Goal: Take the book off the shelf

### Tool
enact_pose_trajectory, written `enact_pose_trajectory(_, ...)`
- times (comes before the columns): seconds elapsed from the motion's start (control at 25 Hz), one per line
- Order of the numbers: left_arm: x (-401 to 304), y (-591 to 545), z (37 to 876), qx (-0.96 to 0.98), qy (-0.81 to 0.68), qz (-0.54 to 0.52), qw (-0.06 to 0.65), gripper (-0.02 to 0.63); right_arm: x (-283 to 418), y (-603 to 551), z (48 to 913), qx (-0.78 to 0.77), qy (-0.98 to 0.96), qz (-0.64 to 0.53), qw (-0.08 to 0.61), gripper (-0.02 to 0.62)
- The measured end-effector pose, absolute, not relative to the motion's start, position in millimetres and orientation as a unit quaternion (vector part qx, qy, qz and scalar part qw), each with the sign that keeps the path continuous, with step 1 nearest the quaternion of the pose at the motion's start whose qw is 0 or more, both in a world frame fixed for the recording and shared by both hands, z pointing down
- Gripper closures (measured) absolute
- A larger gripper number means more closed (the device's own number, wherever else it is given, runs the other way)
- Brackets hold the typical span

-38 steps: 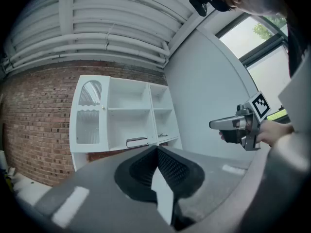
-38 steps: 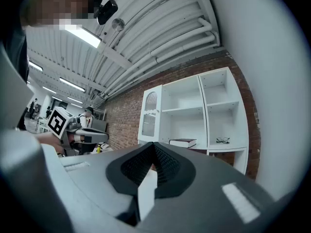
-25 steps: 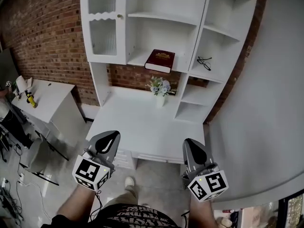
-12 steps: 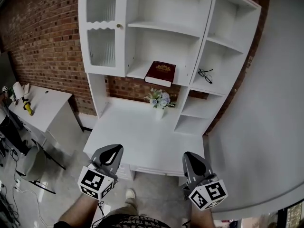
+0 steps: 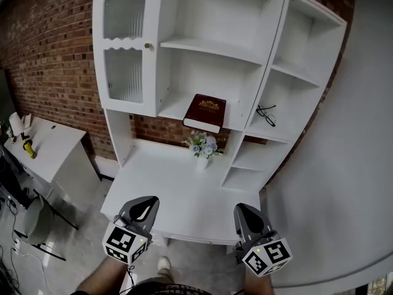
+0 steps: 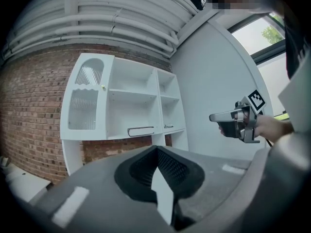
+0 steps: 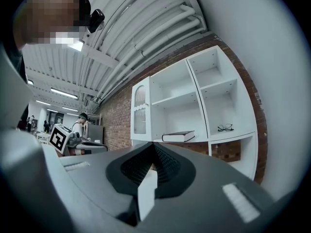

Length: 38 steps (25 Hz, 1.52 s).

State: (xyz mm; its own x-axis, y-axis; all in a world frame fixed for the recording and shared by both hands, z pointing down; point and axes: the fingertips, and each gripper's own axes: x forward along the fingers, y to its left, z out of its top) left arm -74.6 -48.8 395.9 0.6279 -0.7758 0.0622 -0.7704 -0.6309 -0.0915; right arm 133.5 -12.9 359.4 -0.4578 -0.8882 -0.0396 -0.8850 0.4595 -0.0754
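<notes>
Straight off, the head view shows one dark red hardback book point(image 5: 206, 111) lying flat on the middle board of the white shelf unit point(image 5: 174, 108). Its long axis seemingly runs back into the shelf, well ahead of and above both grippers, a little nearer the right gripper point(image 5: 243, 209) than the left gripper point(image 5: 147, 203). In the left gripper view the jaws meet on nothing, the book point(image 6: 141, 130) far ahead; in the right gripper view the jaws likewise close empty, one book point(image 7: 178, 136) ahead, one pair of black glasses point(image 7: 225, 127) beside it.

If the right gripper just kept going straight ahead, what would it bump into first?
Likely the shelf edge just under the book; the way there looks free, though depth is unclear.
</notes>
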Motion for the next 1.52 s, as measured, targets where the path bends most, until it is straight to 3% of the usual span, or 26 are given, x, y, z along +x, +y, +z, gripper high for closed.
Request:
enact_pose_trajectory(0.92,-112,-199,371,-0.915,0.4,-0.014,0.041,0.606,79,-155,329,-0.523,0.852,0.003,0.021,0.574)
enact_pose_trajectory(1.52,-80,-229,378,-0.933,0.358,-0.024,0.031,0.606,86,-181,322,-0.535,0.844,-0.001,0.025,0.574)
